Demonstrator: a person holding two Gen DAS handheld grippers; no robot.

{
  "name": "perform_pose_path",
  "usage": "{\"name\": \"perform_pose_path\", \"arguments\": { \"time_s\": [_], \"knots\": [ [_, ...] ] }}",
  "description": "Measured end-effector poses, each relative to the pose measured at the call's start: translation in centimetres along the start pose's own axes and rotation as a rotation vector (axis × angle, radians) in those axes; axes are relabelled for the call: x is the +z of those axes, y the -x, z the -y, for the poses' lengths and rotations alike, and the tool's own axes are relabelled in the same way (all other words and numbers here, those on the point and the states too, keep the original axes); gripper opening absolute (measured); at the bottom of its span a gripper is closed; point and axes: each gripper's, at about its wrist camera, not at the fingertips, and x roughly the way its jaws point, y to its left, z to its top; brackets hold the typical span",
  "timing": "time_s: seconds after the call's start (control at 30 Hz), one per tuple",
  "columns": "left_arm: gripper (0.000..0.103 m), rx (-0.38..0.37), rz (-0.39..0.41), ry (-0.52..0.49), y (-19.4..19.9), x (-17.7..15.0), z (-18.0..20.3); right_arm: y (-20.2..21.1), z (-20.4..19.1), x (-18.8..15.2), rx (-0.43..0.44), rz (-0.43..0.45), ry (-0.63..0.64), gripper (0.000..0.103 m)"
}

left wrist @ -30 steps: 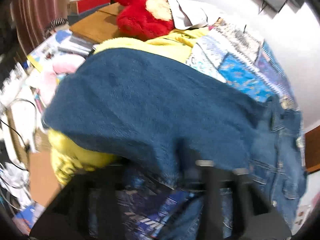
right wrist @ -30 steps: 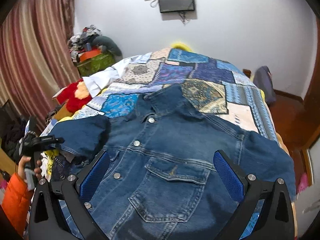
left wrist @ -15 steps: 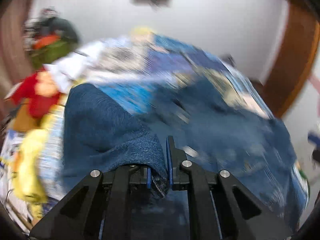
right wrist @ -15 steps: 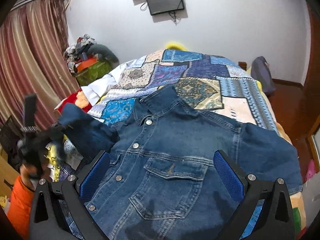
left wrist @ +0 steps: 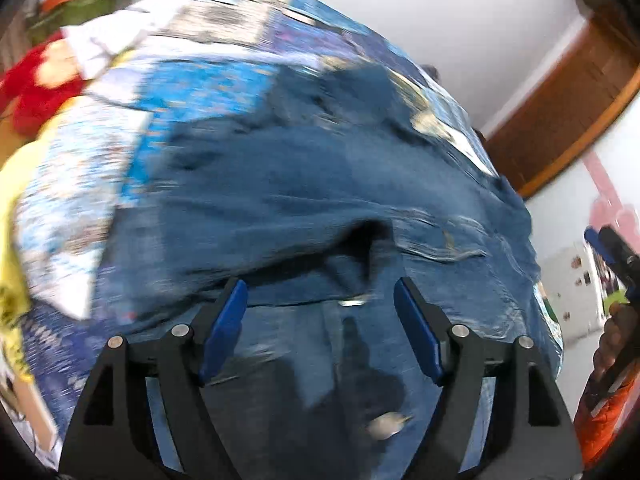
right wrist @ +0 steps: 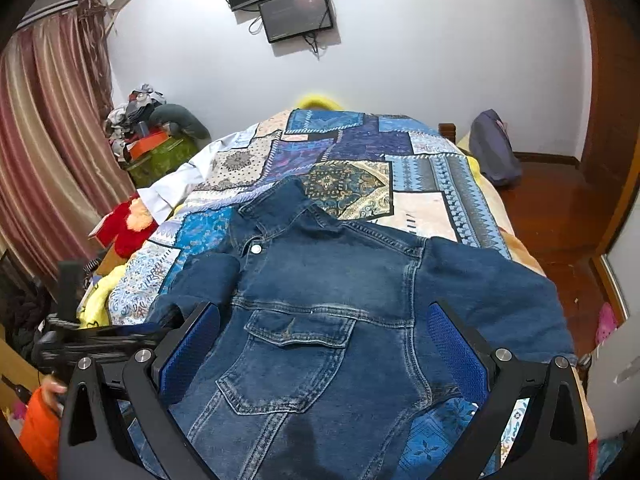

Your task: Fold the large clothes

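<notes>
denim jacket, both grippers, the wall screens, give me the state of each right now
denim jacket: spread front up on the bed, buttoned, one sleeve folded across the front
left gripper: jaws open, empty, above the jacket
right gripper: jaws open, empty
wall screens: dark

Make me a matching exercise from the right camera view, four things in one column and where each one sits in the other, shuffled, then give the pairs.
Things:
1. jacket
2. screen
3. red toy
4. curtain

Places:
A. mounted on the wall above the bed's far end
B. hanging at the far left of the room
C. spread flat on the quilt, front up
D. off the bed's left edge, beside the white cloth

Pairs: 1-C, 2-A, 3-D, 4-B
</notes>
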Motion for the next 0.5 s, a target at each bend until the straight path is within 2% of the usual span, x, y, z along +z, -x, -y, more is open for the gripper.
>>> {"name": "perform_pose_path", "arguments": {
  "time_s": [0.07, 0.17, 0.27, 0.37, 0.5],
  "knots": [
    [0.079, 0.061, 0.039, 0.077, 1.3, 0.0, -3.5, -0.6, -0.4, -0.1, 0.003, -0.009, 0.003, 0.103],
    [0.079, 0.108, 0.043, 0.235, 1.2, -0.1, -8.3, -1.4, -1.4, -0.2, 0.017, -0.024, 0.015, 0.103],
    [0.079, 0.086, 0.005, 0.365, -0.4, -0.4, -12.3, -1.9, -2.4, -0.4, 0.029, -0.033, 0.032, 0.103],
    [0.079, 0.03, -0.046, 0.448, -2.9, -0.7, -14.0, -2.2, -3.2, -0.5, 0.031, -0.038, 0.057, 0.103],
    [0.075, -0.064, -0.092, 0.471, -6.1, -0.5, -13.6, -2.4, -3.7, -0.7, 0.015, -0.043, 0.078, 0.103]
  ]
}}
